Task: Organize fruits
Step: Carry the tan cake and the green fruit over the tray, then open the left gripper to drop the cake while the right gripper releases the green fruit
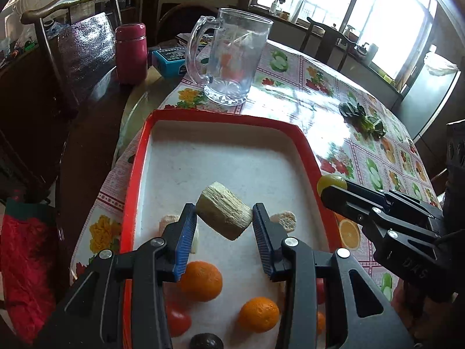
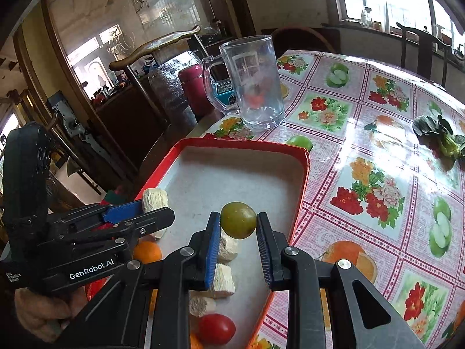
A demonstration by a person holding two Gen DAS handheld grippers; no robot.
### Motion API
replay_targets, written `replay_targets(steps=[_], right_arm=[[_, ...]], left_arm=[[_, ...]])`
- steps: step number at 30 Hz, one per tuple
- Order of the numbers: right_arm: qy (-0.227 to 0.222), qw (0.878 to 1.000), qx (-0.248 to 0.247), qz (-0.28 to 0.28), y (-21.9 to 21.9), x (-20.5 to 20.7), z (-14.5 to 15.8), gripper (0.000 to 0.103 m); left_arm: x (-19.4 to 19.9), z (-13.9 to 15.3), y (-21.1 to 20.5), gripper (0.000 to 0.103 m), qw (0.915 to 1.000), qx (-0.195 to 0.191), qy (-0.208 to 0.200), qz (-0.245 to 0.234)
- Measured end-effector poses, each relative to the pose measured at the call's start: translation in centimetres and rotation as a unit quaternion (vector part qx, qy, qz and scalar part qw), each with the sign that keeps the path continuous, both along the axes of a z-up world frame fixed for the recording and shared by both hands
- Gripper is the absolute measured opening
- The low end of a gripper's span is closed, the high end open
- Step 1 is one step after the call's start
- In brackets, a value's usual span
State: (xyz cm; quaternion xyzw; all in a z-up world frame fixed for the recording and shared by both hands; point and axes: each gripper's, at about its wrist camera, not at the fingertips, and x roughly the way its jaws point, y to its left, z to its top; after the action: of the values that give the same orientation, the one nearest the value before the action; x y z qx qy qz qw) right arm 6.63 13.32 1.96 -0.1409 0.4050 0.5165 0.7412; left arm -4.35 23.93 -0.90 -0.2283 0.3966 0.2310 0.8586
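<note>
A red-rimmed tray with a white floor lies on the table. My left gripper is shut on a pale fibrous sugarcane piece and holds it above the tray; it also shows in the right wrist view. My right gripper is shut on a green round fruit above the tray's right side; that fruit also shows in the left wrist view. In the tray lie two oranges, red tomatoes, more cane pieces and a dark fruit.
A glass mug stands beyond the tray. A leafy green vegetable lies on the fruit-patterned tablecloth to the right. A magenta flask, a blue box and a chair are at the far left.
</note>
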Motion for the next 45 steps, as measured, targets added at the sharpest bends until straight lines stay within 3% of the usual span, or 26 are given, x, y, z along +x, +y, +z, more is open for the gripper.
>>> replay_targets(steps=[11,23,28,31,36,45], right_arm=[[0.009,0.999,-0.04,0.004,4.2,2.2,-2.8,0.025],[0.013,0.998,-0.059,0.006,5.2,2.9,-4.7,0.028],[0.016,0.999,-0.048,0.003,4.6,2.9,-4.1,0.035],[0.018,0.999,-0.04,0.003,4.0,2.7,-3.4,0.036],[0.012,1.0,-0.025,0.008,2.5,1.9,-2.0,0.036],[-0.005,1.0,-0.014,0.017,-0.8,0.3,-0.1,0.047]], left_arm=[[2.9,-1.2,4.3,0.038,0.9995,-0.012,0.029,0.01],[4.9,-2.9,4.9,0.038,0.9972,-0.018,0.073,0.004],[4.4,-2.8,4.8,0.039,0.9972,-0.019,0.072,0.006],[3.5,-2.3,4.4,0.047,0.998,-0.018,0.06,0.006],[2.0,-1.4,3.4,0.048,0.9987,-0.013,0.049,0.006],[-0.7,-0.1,1.0,0.054,0.9996,-0.011,0.025,0.009]])
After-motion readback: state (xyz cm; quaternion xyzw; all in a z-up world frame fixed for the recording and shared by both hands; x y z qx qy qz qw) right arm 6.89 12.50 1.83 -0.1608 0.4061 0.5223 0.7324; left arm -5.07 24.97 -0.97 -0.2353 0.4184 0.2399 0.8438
